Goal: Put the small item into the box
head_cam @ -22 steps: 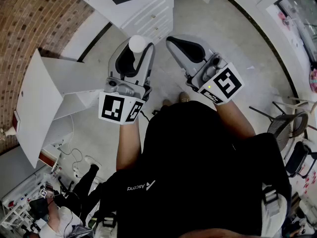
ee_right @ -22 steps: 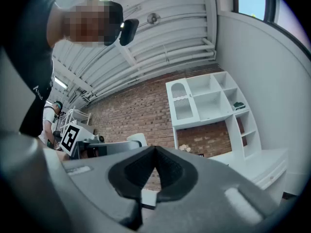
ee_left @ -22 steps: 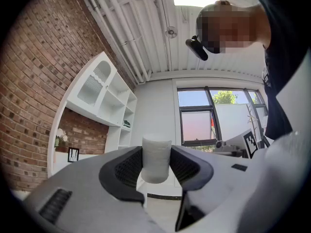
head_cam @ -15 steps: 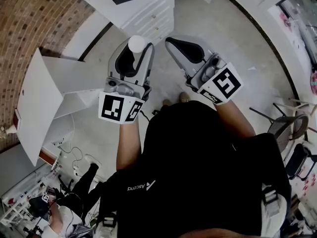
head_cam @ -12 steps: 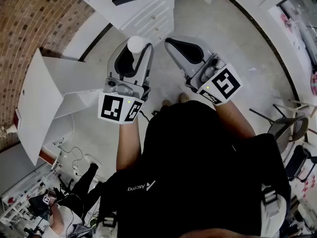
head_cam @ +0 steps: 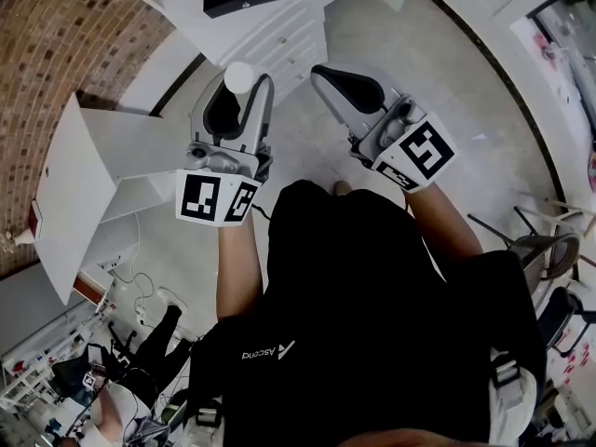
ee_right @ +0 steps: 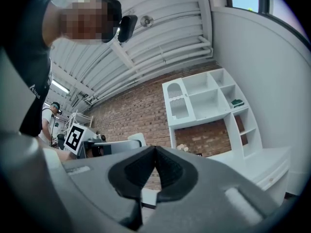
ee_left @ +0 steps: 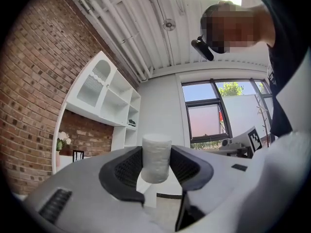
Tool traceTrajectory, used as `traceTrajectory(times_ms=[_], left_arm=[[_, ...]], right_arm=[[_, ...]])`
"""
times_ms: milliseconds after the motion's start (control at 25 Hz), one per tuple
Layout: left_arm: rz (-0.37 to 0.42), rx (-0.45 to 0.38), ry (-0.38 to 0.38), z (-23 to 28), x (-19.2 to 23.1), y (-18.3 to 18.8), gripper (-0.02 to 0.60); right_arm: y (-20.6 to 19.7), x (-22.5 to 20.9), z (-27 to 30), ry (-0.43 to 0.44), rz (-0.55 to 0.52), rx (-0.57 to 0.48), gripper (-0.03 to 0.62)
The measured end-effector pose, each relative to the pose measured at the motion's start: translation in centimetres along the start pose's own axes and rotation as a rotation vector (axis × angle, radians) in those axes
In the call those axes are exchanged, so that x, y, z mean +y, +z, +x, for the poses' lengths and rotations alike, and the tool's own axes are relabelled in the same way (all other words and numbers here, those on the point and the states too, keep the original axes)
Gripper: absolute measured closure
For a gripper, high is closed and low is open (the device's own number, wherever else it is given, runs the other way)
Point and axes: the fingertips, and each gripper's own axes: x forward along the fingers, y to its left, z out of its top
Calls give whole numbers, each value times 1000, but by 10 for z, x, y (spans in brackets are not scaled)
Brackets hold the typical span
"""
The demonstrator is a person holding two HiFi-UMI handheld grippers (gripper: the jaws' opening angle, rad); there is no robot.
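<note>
While both grippers are held out before the person (head_cam: 372,324), left gripper (head_cam: 238,93) is clamped on a small white cylinder (ee_left: 156,158) — upright between the pads (ee_left: 125,171), top poking above. Right gripper (ee_right: 154,153) — jaws together, nothing between.

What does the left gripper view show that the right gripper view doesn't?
Only the left gripper view shows the small white cylinder pinched between the jaws of the left gripper, plus a big window.

Only the right gripper view shows the right gripper with its jaws closed together on nothing, and a second person far off at the left.

Both show the brick wall and the white shelf unit.
</note>
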Motion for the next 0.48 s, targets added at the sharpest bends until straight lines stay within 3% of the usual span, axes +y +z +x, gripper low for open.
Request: traceTrajectory(times_ms=[480], left_arm=[[22,23,11,69,68,-12,411]], right_arm=[[-19,-65,35,-34,-9,25,592]])
